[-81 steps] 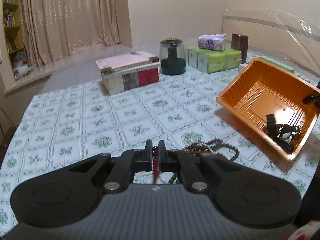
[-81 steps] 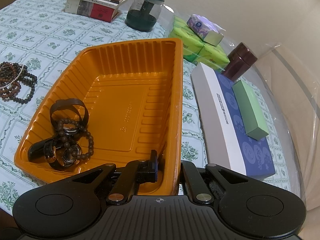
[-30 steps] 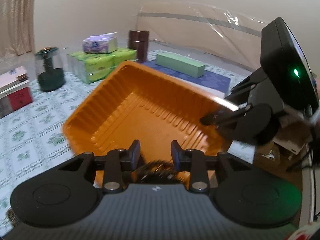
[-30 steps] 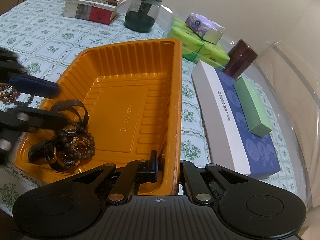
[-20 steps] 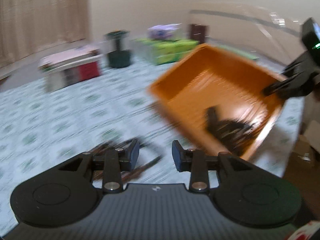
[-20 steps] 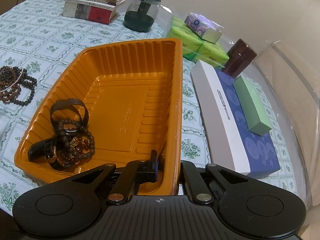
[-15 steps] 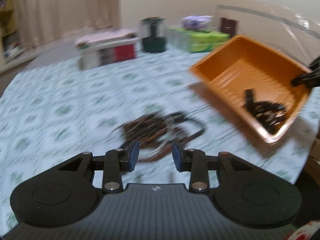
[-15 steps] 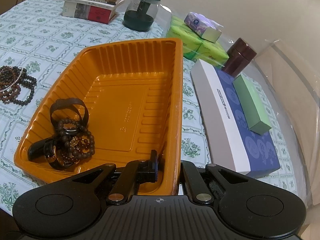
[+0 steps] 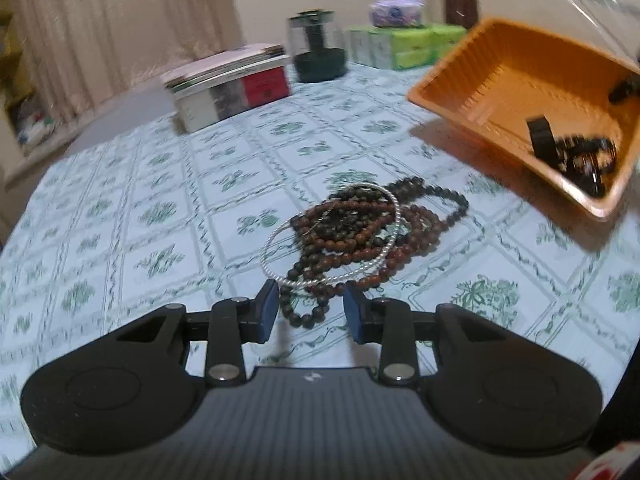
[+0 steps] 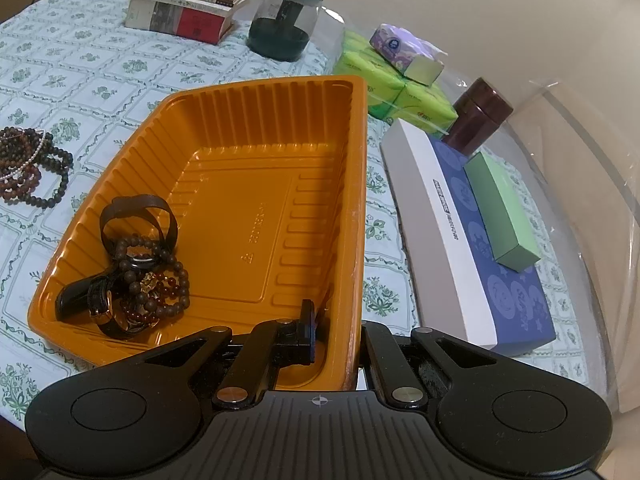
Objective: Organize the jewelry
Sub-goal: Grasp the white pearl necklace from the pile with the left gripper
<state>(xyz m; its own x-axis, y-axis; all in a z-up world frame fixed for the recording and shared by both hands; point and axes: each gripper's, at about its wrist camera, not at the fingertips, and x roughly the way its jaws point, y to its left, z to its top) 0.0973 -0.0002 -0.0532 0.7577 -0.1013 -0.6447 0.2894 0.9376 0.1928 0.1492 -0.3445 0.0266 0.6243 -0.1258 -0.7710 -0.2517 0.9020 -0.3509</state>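
Note:
A pile of brown and dark bead bracelets with a silver bangle lies on the patterned tablecloth; it also shows at the left of the right wrist view. My left gripper is open and empty, just short of the pile's near edge. The orange tray is tilted up at the right. My right gripper is shut on the orange tray's near rim. In the tray's low corner lie a watch, a black strap and bead bracelets.
A stack of books, a dark glass jar, green tissue packs and a brown canister stand at the back. A blue and white box with a green box on it lies right of the tray.
My left gripper let a red bead bracelet go into the tray, swung left and came down at the pile on the cloth, jaws open. The right gripper has kept hold of the tray.

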